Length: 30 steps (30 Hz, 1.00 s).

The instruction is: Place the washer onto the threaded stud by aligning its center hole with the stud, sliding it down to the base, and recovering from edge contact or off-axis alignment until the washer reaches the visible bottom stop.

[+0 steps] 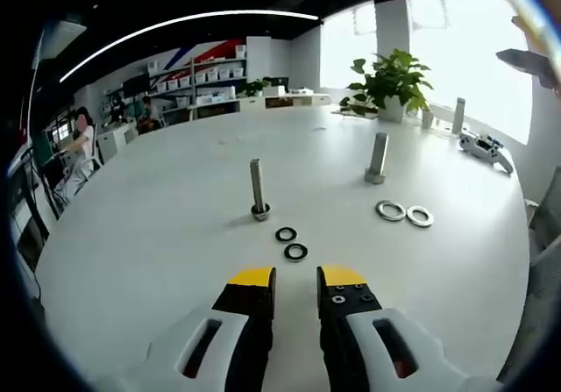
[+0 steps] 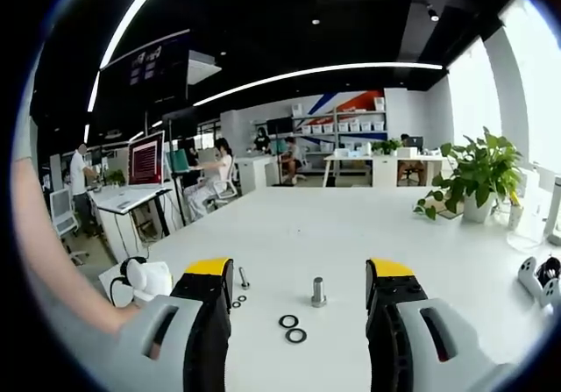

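Black and ring-shaped, two small washers (image 1: 290,243) are lying flat on the white table (image 1: 158,234) in the left gripper view, one just beyond the other and close together, each showing a pale centre hole. They are sitting just in front of the left gripper (image 1: 296,275), whose yellow-tipped jaws are standing narrowly apart with nothing between them. Just beyond the washers a slim grey threaded stud (image 1: 258,188) is standing upright on its wider base, its long axis pointing straight up from the tabletop. Farther right a thicker stud (image 1: 377,159) is also standing upright, and near its foot two larger silver washers (image 1: 404,212) are lying flat side by side. A potted plant (image 1: 390,82) is sitting at the far edge of the table, and a white controller (image 1: 485,149) is resting near the right rim.

In the right gripper view the right gripper (image 2: 299,272) is hovering with its jaws spread wide and empty. Between them, on the table (image 2: 351,225), a short thick stud (image 2: 318,291) is standing upright with two black washers (image 2: 292,328) lying flat just before it. A thin stud (image 2: 244,277) with tiny rings at its foot is standing beside the left jaw
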Each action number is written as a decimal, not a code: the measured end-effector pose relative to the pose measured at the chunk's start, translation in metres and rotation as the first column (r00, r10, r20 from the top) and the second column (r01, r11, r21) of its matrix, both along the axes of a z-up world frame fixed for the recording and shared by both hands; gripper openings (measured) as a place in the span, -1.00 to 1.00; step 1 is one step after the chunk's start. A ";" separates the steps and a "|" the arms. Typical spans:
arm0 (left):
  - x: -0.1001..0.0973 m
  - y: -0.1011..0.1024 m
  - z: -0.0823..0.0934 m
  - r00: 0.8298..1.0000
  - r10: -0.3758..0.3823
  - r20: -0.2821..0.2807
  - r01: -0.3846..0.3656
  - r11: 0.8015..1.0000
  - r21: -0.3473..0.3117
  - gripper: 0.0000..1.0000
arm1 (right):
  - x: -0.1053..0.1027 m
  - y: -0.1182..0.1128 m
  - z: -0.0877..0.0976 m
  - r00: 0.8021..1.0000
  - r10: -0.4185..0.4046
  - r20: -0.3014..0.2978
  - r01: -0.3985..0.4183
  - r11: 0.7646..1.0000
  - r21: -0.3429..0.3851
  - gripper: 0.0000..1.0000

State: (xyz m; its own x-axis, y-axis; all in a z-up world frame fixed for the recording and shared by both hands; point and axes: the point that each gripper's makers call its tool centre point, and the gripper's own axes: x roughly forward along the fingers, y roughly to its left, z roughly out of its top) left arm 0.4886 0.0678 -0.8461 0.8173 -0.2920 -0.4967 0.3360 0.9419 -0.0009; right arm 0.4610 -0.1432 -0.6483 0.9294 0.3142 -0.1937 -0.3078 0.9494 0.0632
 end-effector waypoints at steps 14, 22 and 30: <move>0.013 -0.002 0.002 1.000 -0.013 0.022 0.013 1.000 -0.008 -0.69 | 0.002 -0.004 0.000 1.000 -0.006 0.004 0.006 1.000 0.007 0.26; 0.020 -0.003 -0.001 0.999 -0.020 0.035 0.020 1.000 -0.007 -0.69 | 0.002 -0.004 0.000 1.000 -0.007 0.000 0.007 1.000 0.009 0.25; 0.027 -0.003 -0.003 0.999 -0.016 0.047 0.017 1.000 -0.013 -0.74 | 0.002 -0.005 -0.001 1.000 -0.009 -0.001 0.009 1.000 0.010 0.25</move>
State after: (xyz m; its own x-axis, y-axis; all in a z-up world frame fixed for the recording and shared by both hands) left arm 0.5155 0.0649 -0.8488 0.8346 -0.3121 -0.4540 0.3512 0.9363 0.0021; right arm 0.4631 -0.1486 -0.6491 0.9319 0.3078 -0.1918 -0.2991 0.9514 0.0733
